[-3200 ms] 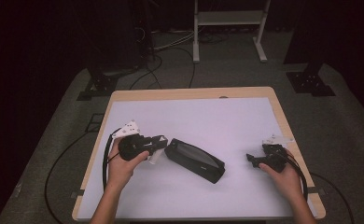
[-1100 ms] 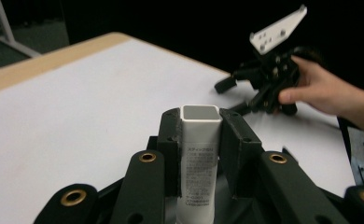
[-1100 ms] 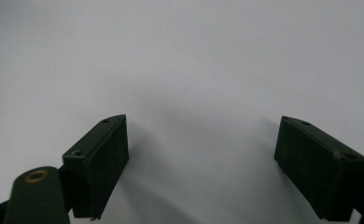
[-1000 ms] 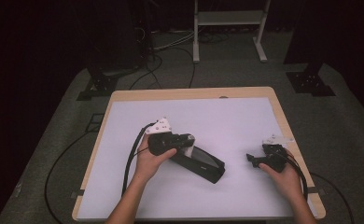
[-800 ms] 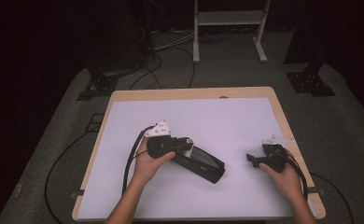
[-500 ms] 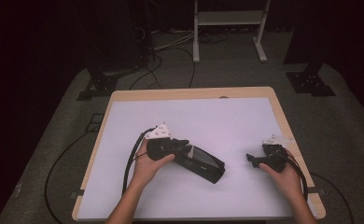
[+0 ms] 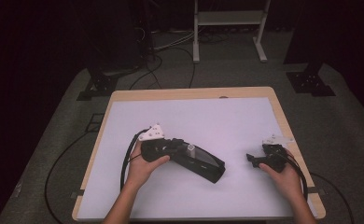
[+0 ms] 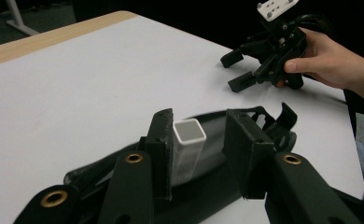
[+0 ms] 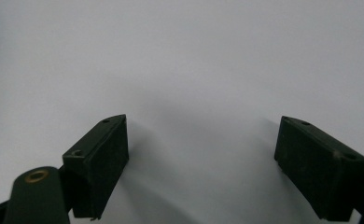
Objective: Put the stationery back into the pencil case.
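Observation:
A long black case (image 7: 204, 164) lies slantwise on the white table top (image 7: 208, 121). My left gripper (image 7: 187, 150) hovers over the case's left end. Between its jaws stands a small white square tube (image 8: 189, 135), upright and touching the left pad (image 8: 164, 140). A gap separates the tube from the right pad (image 8: 245, 149), so the jaws are open. The case's dark surface (image 8: 208, 186) lies under them. My right gripper (image 7: 252, 159) rests low near the table's right edge, open on nothing, and appears in the left gripper view as the right gripper (image 8: 238, 70). Its own view shows the right gripper (image 9: 201, 154) above bare white table.
The table has a wooden rim (image 7: 194, 92). Cables trail off the left side onto the grey floor (image 7: 59, 158). A white shelf frame (image 7: 229, 23) and dark stands are behind the table. The person's right hand (image 8: 329, 60) holds the far gripper.
The left gripper has moved right with the white tube, from left of the black case to over its left end, then settled slightly lower. The right gripper has stayed put.

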Demonstrator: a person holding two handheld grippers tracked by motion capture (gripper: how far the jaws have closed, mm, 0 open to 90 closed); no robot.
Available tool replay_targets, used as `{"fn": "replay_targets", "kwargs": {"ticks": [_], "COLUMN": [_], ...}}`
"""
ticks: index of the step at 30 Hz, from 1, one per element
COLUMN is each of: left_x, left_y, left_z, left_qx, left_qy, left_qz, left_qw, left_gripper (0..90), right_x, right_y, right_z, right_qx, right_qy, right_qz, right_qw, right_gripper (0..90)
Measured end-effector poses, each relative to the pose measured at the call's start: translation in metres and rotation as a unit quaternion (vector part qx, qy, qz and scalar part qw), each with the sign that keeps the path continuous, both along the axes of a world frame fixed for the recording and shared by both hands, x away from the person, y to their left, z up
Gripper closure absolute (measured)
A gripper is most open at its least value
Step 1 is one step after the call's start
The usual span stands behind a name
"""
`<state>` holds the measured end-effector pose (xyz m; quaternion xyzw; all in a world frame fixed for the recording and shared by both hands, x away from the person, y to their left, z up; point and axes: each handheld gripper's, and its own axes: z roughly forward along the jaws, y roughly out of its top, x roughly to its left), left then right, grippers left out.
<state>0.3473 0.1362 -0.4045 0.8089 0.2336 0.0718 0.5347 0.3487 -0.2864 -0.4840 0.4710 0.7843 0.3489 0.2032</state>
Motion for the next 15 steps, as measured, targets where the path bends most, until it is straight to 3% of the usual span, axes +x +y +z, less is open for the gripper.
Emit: {"fn": "replay_targets", "kwargs": {"ticks": [10, 15], "left_x": [-0.008, -0.013], "left_y": [0.025, 0.042], "left_z": [-0.002, -0.005], "left_qx": [0.026, 0.051], "left_qy": [-0.001, 0.007], "left_qz": [0.041, 0.073], "left_qw": [0.9988, 0.9960], "left_gripper": [42.7, 34.6], "right_x": [0.000, 0.000], "right_y": [0.000, 0.000], "right_z": [0.000, 0.000], "right_qx": [0.000, 0.000], "right_qy": [0.000, 0.000], "right_qz": [0.000, 0.000], "right_qw": [1.0000, 1.0000], "right_gripper": [16.4, 16.4]}}
